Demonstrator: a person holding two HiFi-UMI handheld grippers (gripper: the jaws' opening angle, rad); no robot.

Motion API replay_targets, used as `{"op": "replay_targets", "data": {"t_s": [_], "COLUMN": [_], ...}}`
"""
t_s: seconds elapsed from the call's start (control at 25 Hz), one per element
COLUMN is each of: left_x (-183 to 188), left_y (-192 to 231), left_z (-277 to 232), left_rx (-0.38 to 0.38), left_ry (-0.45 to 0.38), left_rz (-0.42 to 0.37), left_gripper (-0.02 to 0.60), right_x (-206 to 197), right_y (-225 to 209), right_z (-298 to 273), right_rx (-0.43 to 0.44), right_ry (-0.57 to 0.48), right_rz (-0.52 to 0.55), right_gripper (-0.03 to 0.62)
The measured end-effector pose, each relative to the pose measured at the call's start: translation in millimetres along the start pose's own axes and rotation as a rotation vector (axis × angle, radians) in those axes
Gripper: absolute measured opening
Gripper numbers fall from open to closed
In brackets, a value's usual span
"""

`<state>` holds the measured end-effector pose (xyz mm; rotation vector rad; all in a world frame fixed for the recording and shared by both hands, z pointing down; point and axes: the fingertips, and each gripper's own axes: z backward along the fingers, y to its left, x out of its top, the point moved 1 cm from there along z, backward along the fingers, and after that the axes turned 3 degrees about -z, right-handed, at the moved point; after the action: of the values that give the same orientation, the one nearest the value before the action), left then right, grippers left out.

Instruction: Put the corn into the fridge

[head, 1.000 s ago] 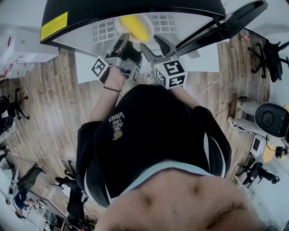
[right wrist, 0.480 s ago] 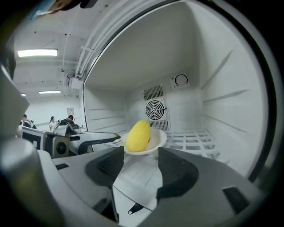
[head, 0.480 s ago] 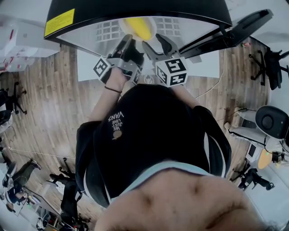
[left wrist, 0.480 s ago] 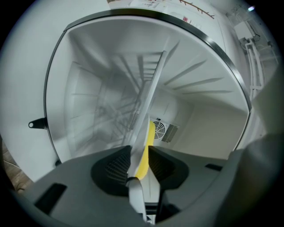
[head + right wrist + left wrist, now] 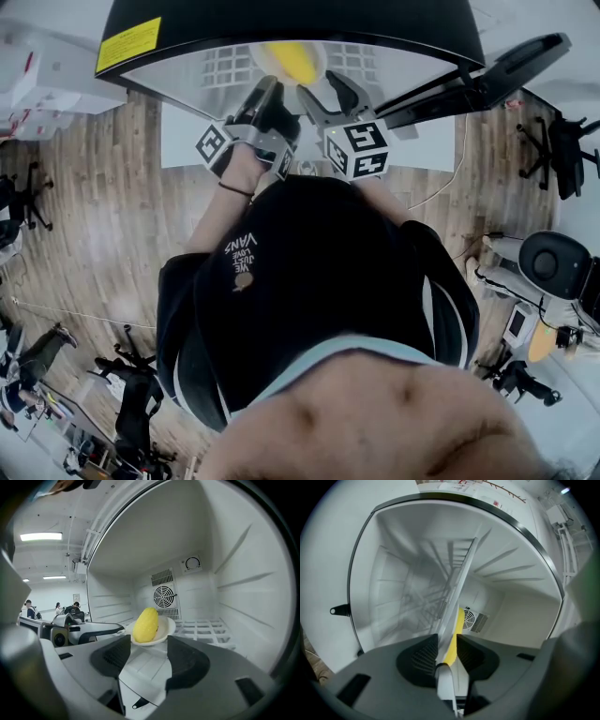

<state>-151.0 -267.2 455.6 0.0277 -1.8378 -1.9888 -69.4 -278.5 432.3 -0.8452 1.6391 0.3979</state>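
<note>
A yellow corn [image 5: 291, 58] lies on a small white plate [image 5: 263, 62] inside the open fridge [image 5: 281, 19]. In the head view my left gripper [image 5: 267, 91] reaches in from the left and is shut on the plate's rim. The left gripper view shows that rim [image 5: 457, 592] edge-on between the jaws of the left gripper [image 5: 446, 651], with the corn [image 5: 453, 639] just behind it. My right gripper [image 5: 323, 91] stands open just short of the plate. In the right gripper view the corn [image 5: 146, 624] and plate [image 5: 168, 629] sit beyond the right gripper [image 5: 145, 656], with nothing between its jaws.
The fridge has white walls, a wire shelf [image 5: 201, 627] and a round fan vent [image 5: 164, 595] at the back. Its black door [image 5: 497, 66] swings open to the right. My left gripper's body [image 5: 89, 630] lies left of the plate. Wooden floor and office chairs surround me.
Both grippers have edged a little deeper into the fridge, and the plate with the corn has gone in with them. Neither gripper's grip has changed.
</note>
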Motion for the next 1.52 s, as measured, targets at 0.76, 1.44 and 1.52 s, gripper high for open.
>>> {"op": "replay_targets", "data": {"t_s": [0.76,1.44,1.52], "left_x": [13,14,14], "left_y": [2,0,-2], "left_z": [12,18,20], "left_rx": [0.007,0.004,0.002], "left_ry": [-0.104,-0.097,-0.093], "left_rz": [-0.004,-0.007,-0.017], "left_gripper": [0.104,0.104,0.104], "right_x": [6,12,11], "right_y": [-7,-6,-5], "right_z": [-11,-3,1], "right_rx": [0.035,0.020,0.016], "right_ry": [0.003,-0.026,-0.032], "right_rz": [0.011,-0.019,-0.032], "right_gripper": [0.235,0.235,0.233]}}
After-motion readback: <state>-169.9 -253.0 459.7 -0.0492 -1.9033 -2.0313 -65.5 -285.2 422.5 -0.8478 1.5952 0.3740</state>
